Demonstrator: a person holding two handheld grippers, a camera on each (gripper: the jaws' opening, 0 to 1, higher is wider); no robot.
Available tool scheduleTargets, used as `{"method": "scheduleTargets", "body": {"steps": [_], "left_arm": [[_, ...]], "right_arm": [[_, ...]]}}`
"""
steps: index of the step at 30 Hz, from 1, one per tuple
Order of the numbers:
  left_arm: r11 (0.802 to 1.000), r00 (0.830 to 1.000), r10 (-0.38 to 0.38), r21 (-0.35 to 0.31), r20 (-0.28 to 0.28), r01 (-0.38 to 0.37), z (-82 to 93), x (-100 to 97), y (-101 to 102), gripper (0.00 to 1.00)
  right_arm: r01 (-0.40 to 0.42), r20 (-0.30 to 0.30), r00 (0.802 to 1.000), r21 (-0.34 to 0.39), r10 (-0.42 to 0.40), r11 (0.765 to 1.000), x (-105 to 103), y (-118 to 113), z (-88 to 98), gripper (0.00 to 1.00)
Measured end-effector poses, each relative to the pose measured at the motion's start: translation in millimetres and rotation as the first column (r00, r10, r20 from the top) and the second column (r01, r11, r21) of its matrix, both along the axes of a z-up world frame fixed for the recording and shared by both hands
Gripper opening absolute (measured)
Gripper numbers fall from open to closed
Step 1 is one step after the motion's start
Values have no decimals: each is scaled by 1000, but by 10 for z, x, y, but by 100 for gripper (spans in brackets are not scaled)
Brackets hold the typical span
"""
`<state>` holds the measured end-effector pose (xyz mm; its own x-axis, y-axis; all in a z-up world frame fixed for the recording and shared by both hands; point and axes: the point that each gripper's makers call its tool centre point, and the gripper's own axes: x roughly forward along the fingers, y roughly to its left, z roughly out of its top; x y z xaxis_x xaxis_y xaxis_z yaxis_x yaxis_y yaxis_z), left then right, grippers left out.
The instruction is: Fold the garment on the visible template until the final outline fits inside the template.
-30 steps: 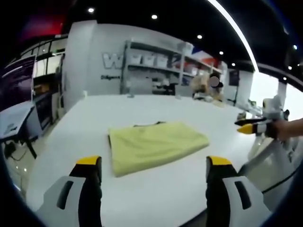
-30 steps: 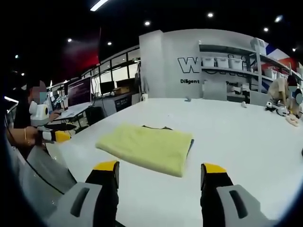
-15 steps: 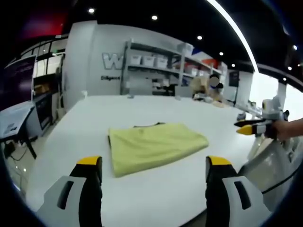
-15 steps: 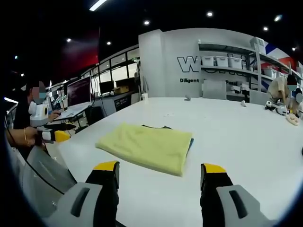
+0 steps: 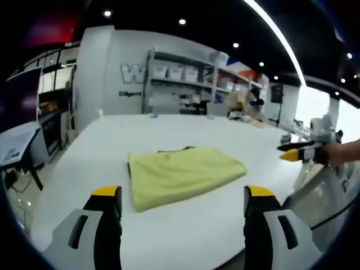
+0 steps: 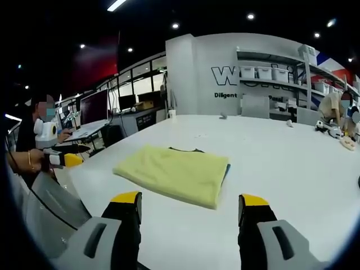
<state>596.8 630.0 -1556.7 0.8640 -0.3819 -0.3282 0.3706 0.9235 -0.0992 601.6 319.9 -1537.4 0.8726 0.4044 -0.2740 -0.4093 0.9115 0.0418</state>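
Observation:
A yellow garment [image 5: 183, 174] lies folded into a flat rectangle on the white table [image 5: 169, 236], ahead of my left gripper [image 5: 183, 196]. That gripper hovers near the table's front edge, open and holding nothing. A dark strip [image 5: 179, 149] peeks out along the cloth's far edge. In the right gripper view the same garment [image 6: 174, 171] sits ahead of my right gripper [image 6: 190, 200], which is open and empty too. A thin blue sliver [image 6: 226, 170] shows at the cloth's right edge. Each gripper appears in the other's view, held by a hand: the right gripper [image 5: 295, 152] and the left gripper [image 6: 64, 160].
Shelving with bins [image 5: 185, 79] stands against the back wall. A person [image 6: 337, 112] sits at the table's far end, with small items [image 6: 329, 130] lying nearby. Desks with monitors [image 6: 93, 109] line one side. A translucent curved panel [image 6: 56, 205] hangs off the table's near edge.

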Motion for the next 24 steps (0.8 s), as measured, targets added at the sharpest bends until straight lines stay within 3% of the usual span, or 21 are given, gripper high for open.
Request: {"method": "scheduleTargets", "body": {"steps": [3, 24], "left_arm": [[1000, 1000, 4, -16, -3, -4, 3, 1, 12, 83], [1000, 1000, -10, -13, -16, 9, 3, -40, -12, 82]], "right_arm": [[-14, 12, 1000, -14, 14, 1000, 25, 83, 24, 67], [-13, -37, 999, 4, 13, 1000, -10, 61, -48, 67]]}}
